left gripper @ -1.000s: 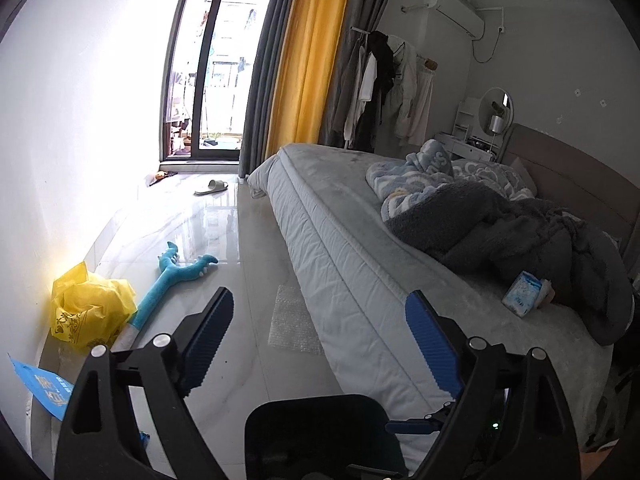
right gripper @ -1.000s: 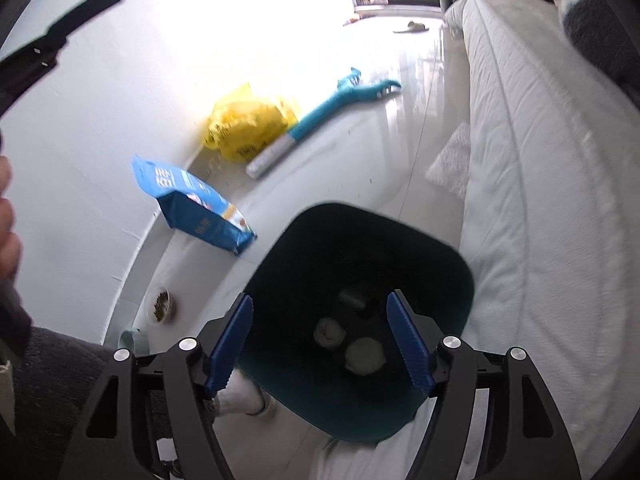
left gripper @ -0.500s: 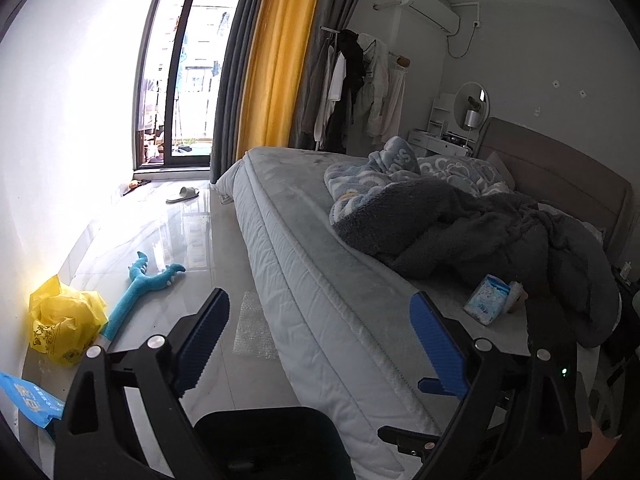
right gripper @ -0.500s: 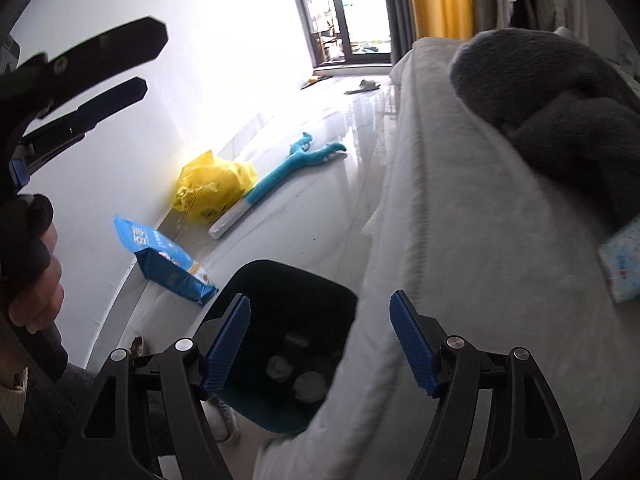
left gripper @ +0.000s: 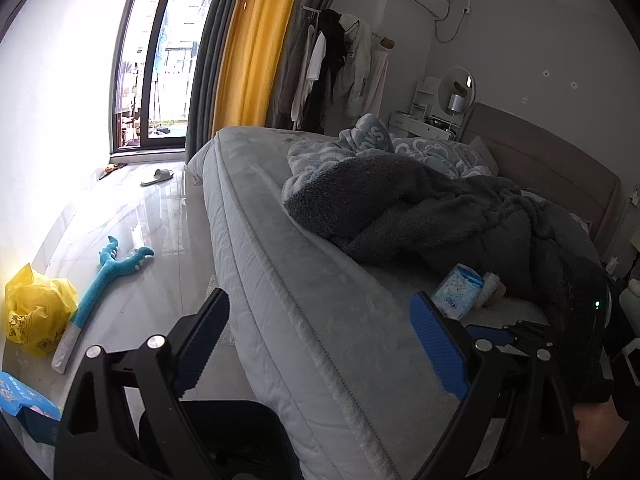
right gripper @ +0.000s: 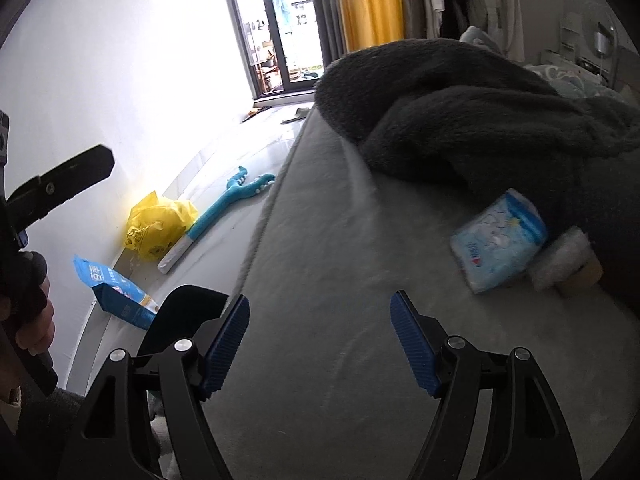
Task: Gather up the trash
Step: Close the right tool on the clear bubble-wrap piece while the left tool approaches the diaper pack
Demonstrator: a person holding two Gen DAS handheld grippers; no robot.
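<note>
A light blue tissue pack (right gripper: 498, 240) lies on the grey mattress (right gripper: 340, 280) against a dark fleece blanket, with a white paper roll (right gripper: 566, 260) touching its right side. My right gripper (right gripper: 320, 312) hovers over the mattress short of the pack, open with nothing between its fingers. My left gripper (left gripper: 320, 328) is open and empty above the bed's edge; the pack (left gripper: 458, 292) and the roll (left gripper: 492, 286) lie just beyond its right finger. A dark bin (right gripper: 184, 316) stands on the floor beside the bed.
On the floor along the white wall lie a yellow plastic bag (right gripper: 158, 224), a blue packet (right gripper: 116, 288) and a teal long-handled toy (right gripper: 228, 208). A slipper (left gripper: 157, 177) sits by the balcony door. The dark blanket (left gripper: 420, 208) covers the bed's far half.
The right gripper has lifted from over the bin and swung right above the mattress, bringing the tissue pack into view. The left gripper has shifted right towards the bed. Both have stayed open.
</note>
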